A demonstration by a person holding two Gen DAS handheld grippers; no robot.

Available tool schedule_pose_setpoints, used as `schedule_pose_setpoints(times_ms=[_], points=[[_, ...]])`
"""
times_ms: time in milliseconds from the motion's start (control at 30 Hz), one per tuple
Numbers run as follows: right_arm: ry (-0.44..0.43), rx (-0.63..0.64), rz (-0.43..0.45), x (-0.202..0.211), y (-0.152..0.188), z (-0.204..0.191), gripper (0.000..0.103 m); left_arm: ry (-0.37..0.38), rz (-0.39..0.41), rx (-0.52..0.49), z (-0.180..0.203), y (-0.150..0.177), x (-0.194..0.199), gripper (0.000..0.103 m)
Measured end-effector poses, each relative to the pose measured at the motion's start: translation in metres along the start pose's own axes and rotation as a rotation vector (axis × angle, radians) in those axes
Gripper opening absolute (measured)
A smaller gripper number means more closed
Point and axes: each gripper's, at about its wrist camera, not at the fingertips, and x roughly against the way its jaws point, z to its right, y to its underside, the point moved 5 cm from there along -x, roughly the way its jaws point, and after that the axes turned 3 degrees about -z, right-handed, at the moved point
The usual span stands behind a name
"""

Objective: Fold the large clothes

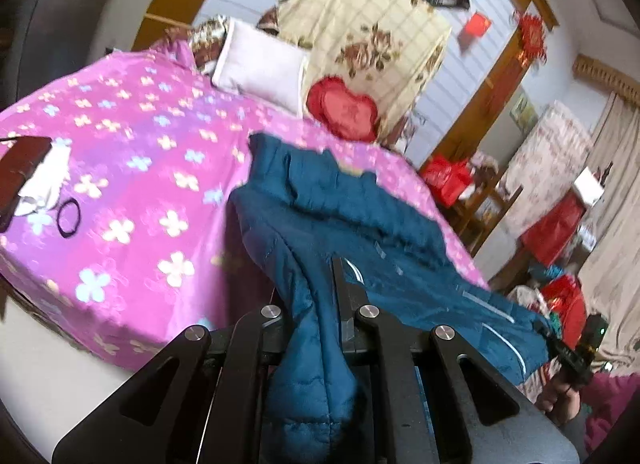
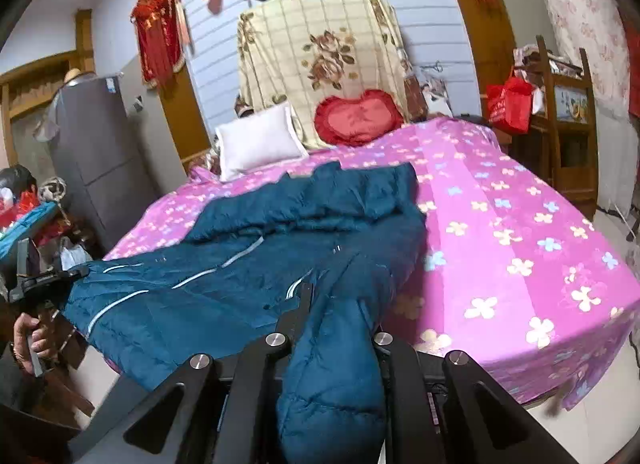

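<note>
A large teal quilted jacket [image 1: 360,216] lies spread across the near part of a bed with a pink flowered cover [image 1: 132,168]. My left gripper [image 1: 316,304] is shut on a bunched fold of the jacket at the near edge. In the right wrist view the jacket [image 2: 256,264] stretches from the bed's middle to its left edge. My right gripper [image 2: 340,316] is shut on another bunched fold, with cloth bulging between the fingers. Each gripper shows in the other's view, at the jacket's far corner: the right [image 1: 568,356] and the left [image 2: 44,280].
A white pillow [image 2: 256,140], a red heart cushion [image 2: 358,116] and a floral quilt stack [image 2: 320,56] sit at the bed's head. A dark wallet [image 1: 20,172] and a black hair tie [image 1: 69,217] lie on the cover. Wooden shelves [image 2: 560,104] and a grey cabinet [image 2: 92,152] flank the bed.
</note>
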Motion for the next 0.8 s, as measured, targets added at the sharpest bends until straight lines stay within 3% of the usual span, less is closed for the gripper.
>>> schedule_pose_setpoints(times_ms=[400, 567, 800], points=[[-0.007, 0.056, 0.152, 0.079, -0.022, -0.036, 0.011, 0.041, 0.142, -0.105, 0.027, -0.015, 0.077, 0.008], [0.008, 0.044, 0.124, 0.064, -0.025, -0.026, 0.011, -0.011, 0.127, -0.122, 0.027, -0.018, 0.054, 0.008], [0.007, -0.013, 0.04, 0.016, -0.035, -0.013, 0.011, -0.079, 0.074, -0.069, 0.013, -0.028, 0.009, 0.008]])
